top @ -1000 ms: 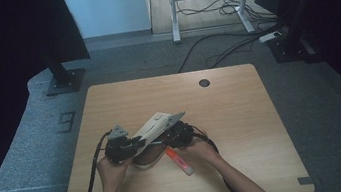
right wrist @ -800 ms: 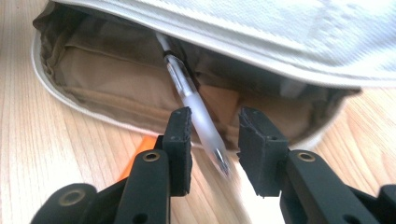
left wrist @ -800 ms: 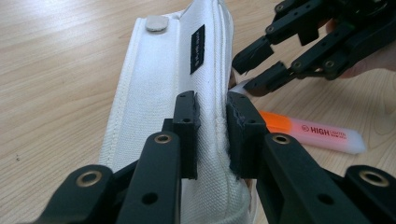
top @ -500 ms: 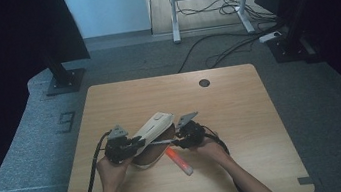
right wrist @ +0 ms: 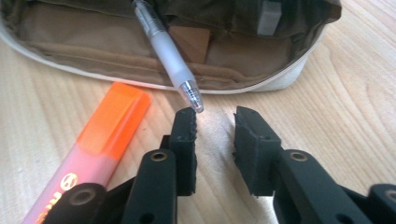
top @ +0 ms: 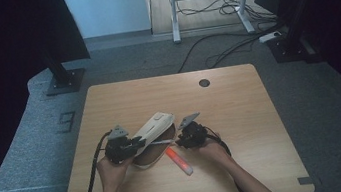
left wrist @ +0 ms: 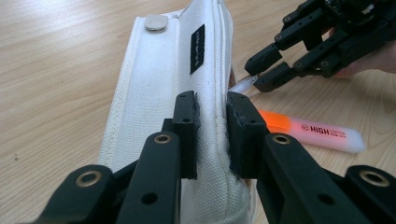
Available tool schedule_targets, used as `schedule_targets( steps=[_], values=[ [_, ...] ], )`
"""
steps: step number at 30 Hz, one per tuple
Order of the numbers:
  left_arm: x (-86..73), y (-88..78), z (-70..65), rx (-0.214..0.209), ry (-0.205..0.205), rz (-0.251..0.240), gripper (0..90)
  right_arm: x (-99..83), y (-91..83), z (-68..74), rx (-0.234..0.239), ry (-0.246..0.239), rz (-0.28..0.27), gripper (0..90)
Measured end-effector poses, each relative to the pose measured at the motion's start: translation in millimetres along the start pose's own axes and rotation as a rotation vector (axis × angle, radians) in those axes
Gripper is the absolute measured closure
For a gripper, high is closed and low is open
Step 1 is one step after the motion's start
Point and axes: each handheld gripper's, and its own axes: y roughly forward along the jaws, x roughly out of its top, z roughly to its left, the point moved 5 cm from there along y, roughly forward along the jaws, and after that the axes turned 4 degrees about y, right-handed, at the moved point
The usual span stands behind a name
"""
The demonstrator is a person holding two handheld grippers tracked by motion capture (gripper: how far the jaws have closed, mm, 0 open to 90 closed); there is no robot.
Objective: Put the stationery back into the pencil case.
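The white pencil case (top: 153, 131) lies open at the near middle of the table (top: 240, 101), and a clear pen (right wrist: 166, 53) pokes halfway out of its mouth — not fully in, I'd say. The orange highlighter (top: 178, 160) waits outside, just right of it. The left hand-held gripper (left wrist: 212, 128) pinches the case's flap. The right hand-held gripper (right wrist: 212, 128), jaws just closing yet apart, noses level at the pen tip.

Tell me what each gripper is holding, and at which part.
The left gripper pinches the white pencil case by its lifted flap. The right gripper holds nothing; the pen tip lies just ahead.
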Motion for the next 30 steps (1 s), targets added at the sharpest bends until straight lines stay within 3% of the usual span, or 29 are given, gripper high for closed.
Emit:
schedule_targets(
  steps=[30],
  values=[
    [-0.4, 1.1, 0.0, 0.002, 0.0, 0.003, 74.5, 32.1, 13.2, -5.8, -0.039, -0.006, -0.03, 76.1]
  ],
)
